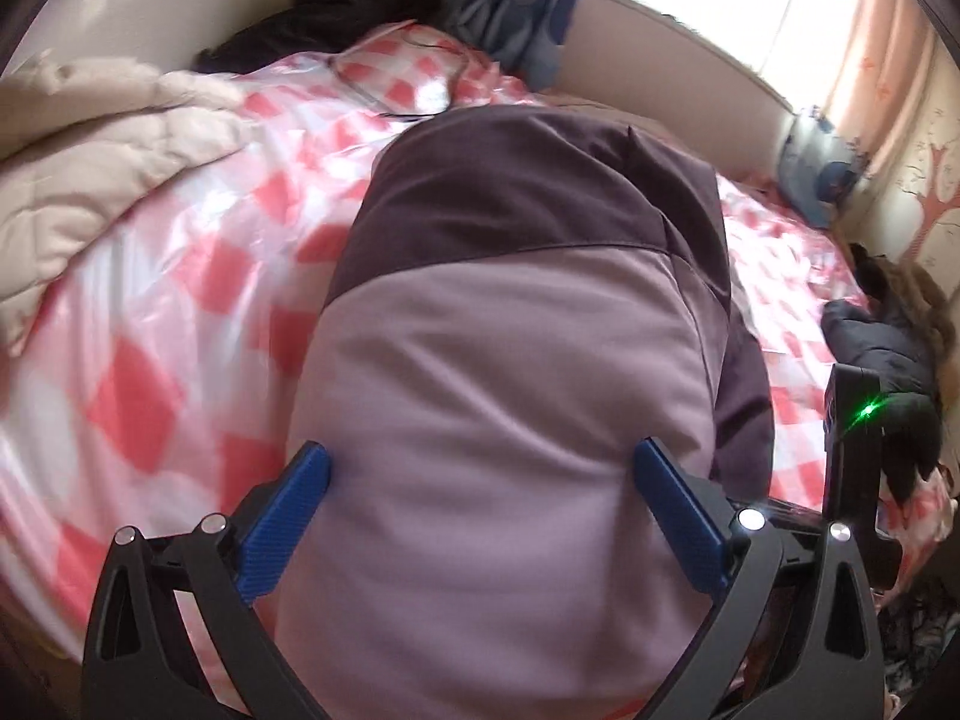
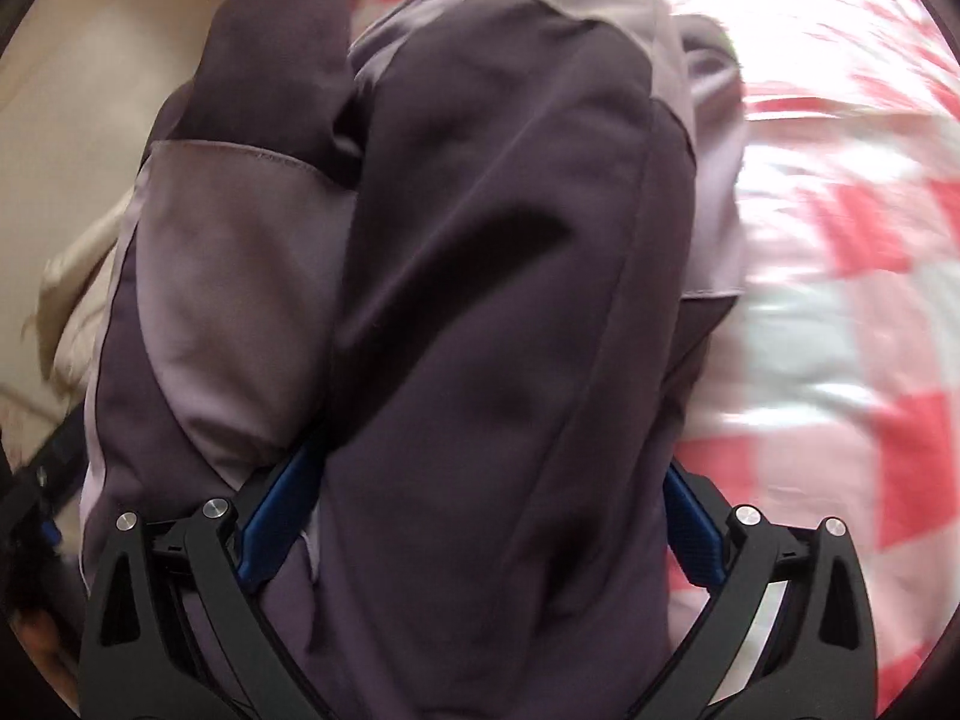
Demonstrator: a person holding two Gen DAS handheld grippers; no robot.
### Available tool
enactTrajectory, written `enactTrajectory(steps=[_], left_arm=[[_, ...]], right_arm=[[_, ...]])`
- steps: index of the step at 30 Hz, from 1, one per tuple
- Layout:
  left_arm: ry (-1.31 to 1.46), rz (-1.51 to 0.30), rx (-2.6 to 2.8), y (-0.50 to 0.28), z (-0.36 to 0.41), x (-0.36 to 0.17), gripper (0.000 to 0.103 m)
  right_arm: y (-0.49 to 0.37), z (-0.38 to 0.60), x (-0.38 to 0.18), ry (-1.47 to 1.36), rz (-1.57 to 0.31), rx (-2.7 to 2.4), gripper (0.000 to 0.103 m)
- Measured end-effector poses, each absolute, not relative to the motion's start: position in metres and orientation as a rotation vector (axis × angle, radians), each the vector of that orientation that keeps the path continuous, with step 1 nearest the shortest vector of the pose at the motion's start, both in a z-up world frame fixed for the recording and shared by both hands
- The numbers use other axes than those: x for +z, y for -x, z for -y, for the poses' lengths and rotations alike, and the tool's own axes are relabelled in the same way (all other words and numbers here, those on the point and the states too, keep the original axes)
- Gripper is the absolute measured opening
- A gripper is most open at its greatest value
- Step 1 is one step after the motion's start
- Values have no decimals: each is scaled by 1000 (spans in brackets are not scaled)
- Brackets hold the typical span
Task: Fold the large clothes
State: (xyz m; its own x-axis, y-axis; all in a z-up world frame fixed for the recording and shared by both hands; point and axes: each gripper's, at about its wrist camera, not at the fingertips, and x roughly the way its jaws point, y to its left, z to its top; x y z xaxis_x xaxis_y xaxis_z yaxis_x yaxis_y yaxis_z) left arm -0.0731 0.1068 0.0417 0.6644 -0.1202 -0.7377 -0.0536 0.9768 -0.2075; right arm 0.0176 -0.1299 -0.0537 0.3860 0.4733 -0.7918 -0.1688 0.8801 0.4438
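Lilac-and-plum jacket (image 1: 510, 360) lies bundled on the checked bedspread (image 1: 180, 300), mid-fold, with the left gripper (image 1: 480, 510) and right gripper (image 2: 486, 510) both spread wide astride it, gripping nothing; next likely needs closing on an edge.

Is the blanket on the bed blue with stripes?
No, the shiny bed cover under the purple two-tone jacket has pink and white checks, not blue stripes.
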Motion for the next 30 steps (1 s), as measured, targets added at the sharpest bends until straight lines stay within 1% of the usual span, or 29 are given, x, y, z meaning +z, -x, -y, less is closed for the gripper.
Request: enactTrajectory(steps=[3,5,7,8,10,11,12,13,15,16,19,20,23,25,27,29,30], left_arm=[[115,-845,-41,75,-85,34,97],[71,-839,-43,73,-64,27,97],[85,-825,-49,72,-58,24,97],[87,-819,-46,73,-58,23,97],[94,-814,-48,72,-60,23,97],[95,-816,-53,72,-61,23,97],[66,-828,-62,72,-62,22,97],[15,-832,-62,71,-57,22,97],[-56,-855,-72,74,-54,15,97],[-56,-856,-87,77,-55,15,97],[-42,-842,-102,84,-59,22,97],[-21,-837,-102,85,-63,25,97],[35,-813,-95,87,-74,36,97],[46,-823,-95,85,-75,36,97],[35,-822,-95,85,-72,34,97],[4,-813,-92,87,-67,32,97],[-5,-813,-89,87,-66,31,97]], right_arm=[[-22,148,-57,-293,-1134,450,97],[-18,166,-49,-290,-1135,410,97],[-1,176,-18,-225,-1042,265,97],[9,176,0,-200,-967,244,97],[34,155,38,-133,-795,310,97],[38,142,42,-71,-777,318,97],[36,123,37,19,-802,304,97],[31,120,24,-6,-858,314,97],[14,132,-20,-158,-1036,388,97],[16,140,-29,-217,-1055,416,97],[23,147,-20,-220,-1089,424,97],[23,147,-7,-209,-1078,424,97],[17,133,40,-102,-924,394,97],[-3,132,53,-79,-891,356,97],[-35,135,48,-31,-872,276,97],[-61,134,11,-68,-972,283,97],[-71,145,-9,-174,-1040,328,97]])
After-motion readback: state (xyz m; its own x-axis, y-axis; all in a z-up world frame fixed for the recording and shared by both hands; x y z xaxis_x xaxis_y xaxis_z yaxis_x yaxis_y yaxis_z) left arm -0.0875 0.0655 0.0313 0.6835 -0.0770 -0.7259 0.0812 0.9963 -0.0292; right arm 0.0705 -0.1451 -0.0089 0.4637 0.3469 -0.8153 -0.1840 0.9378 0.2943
